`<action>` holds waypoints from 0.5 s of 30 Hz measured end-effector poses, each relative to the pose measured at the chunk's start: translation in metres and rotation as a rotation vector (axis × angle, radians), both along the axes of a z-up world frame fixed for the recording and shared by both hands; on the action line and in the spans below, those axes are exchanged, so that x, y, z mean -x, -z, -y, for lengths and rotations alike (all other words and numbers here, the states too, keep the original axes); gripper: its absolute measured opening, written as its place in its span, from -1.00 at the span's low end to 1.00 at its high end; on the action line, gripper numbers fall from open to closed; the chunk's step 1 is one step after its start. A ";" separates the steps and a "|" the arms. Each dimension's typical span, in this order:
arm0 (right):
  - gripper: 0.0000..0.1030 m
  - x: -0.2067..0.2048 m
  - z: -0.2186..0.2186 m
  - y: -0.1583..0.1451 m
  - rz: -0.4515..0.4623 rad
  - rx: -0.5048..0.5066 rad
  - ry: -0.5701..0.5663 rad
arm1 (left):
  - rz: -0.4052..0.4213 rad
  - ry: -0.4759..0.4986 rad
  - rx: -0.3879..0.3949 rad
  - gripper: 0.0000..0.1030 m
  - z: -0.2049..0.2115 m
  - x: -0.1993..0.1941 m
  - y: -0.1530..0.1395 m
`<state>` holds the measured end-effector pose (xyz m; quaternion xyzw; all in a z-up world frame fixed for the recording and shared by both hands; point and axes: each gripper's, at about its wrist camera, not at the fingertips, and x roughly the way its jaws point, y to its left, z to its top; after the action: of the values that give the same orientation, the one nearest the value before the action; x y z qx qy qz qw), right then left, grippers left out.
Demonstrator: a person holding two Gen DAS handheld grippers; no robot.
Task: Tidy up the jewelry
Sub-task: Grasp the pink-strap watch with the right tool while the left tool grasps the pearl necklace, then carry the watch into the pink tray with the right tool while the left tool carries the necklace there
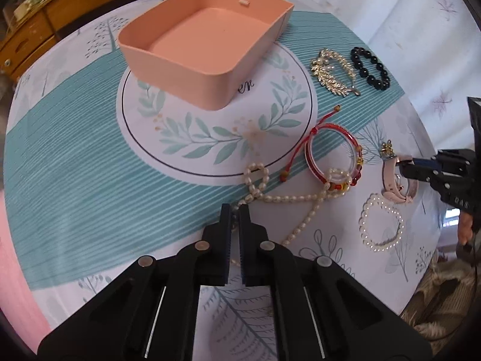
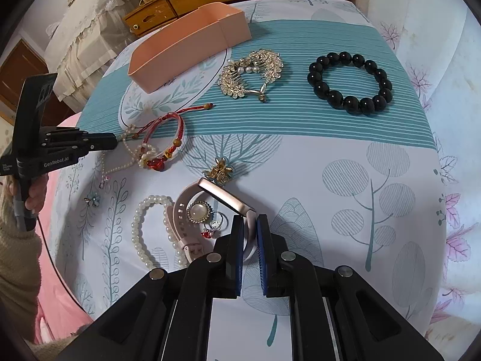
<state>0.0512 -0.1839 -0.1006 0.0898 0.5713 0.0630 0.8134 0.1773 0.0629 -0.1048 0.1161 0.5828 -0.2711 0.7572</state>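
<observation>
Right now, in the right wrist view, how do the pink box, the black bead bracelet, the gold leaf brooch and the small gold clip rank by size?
1. pink box
2. black bead bracelet
3. gold leaf brooch, nearly the bracelet's size, so that order is unsure
4. small gold clip, plainly smallest

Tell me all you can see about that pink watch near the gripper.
The pink watch has a soft-looking pale pink strap with holes and a buckle, plus a rose-gold rectangular case. It lies curled on its side on the tablecloth, against a pearl bracelet. The right gripper is shut on its strap.
</observation>
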 end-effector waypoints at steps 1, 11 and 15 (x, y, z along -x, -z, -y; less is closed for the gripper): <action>-0.84 0.000 -0.001 0.000 0.000 0.003 -0.002 | -0.011 -0.023 -0.003 -0.96 0.000 0.001 0.000; -0.84 0.012 -0.005 -0.042 0.099 0.015 -0.004 | 0.001 -0.229 0.073 -0.96 -0.015 0.013 -0.048; -0.84 0.013 -0.007 -0.072 0.167 0.036 -0.010 | 0.049 -0.281 0.097 -0.96 -0.019 0.017 -0.083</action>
<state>0.0382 -0.1769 -0.0283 0.0667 0.5028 0.0641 0.8595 0.1602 0.0821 -0.0217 0.0032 0.5611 -0.1872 0.8063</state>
